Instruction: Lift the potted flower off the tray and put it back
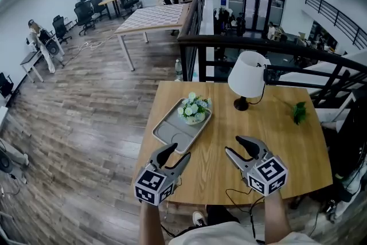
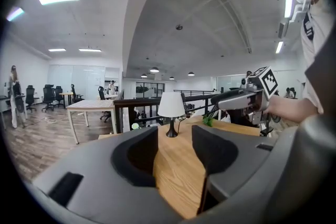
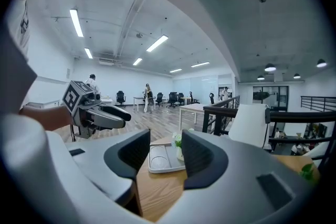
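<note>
my left claw hangs half-open and empty above the desk. the potted flower stands at the far end of the tray, ungripped. my right claw is half-open and empty too. i judge the lift and the return are both yet to do.

Left tool and right tool side by side, held nearly level, jaws partly apart, nothing gripped

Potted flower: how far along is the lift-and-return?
Done: cannot tell; potted flower stands on the tray, as at start or finish. In hand: nothing; left gripper and right gripper open, empty, short of the tray. Left: possibly the whole lift.
</note>
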Demonstrator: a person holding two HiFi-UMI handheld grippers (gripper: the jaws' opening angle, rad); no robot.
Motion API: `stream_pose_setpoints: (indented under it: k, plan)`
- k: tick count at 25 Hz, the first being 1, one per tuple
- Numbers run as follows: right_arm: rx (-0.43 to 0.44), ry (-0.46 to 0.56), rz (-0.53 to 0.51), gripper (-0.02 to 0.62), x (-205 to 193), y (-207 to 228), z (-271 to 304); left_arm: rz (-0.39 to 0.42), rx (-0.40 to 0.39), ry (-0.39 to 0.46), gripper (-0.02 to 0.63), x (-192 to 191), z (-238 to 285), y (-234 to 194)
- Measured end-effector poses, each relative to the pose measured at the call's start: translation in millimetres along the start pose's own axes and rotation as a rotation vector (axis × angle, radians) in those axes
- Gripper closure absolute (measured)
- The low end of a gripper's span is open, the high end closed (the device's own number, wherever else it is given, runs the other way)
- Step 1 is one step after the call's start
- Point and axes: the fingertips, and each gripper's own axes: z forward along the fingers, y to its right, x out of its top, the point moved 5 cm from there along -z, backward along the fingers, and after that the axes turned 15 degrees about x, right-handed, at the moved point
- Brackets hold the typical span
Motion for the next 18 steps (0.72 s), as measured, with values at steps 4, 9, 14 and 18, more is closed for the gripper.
stream_pose_setpoints:
  k: [4, 9, 14, 18]
  plan:
    - [0.007, 0.036, 0.006, 0.441, 12, -17, -12, 0.041, 0.030, 0.029, 0.405, 13, -17, 12]
    - [0.007, 0.054, 0.006, 0.468, 20, -28, -24, 0.058, 0.060, 0.077, 0.449, 31, -34, 18]
    - [0.005, 0.070, -0.018, 0.495, 29, -37, -35, 0.078, 0.067, 0.101, 0.486, 40, -45, 21]
    - [0.036, 0.092, -0.046, 0.512, 34, -47, -38, 0.078, 0.093, 0.127, 0.518, 49, -54, 24]
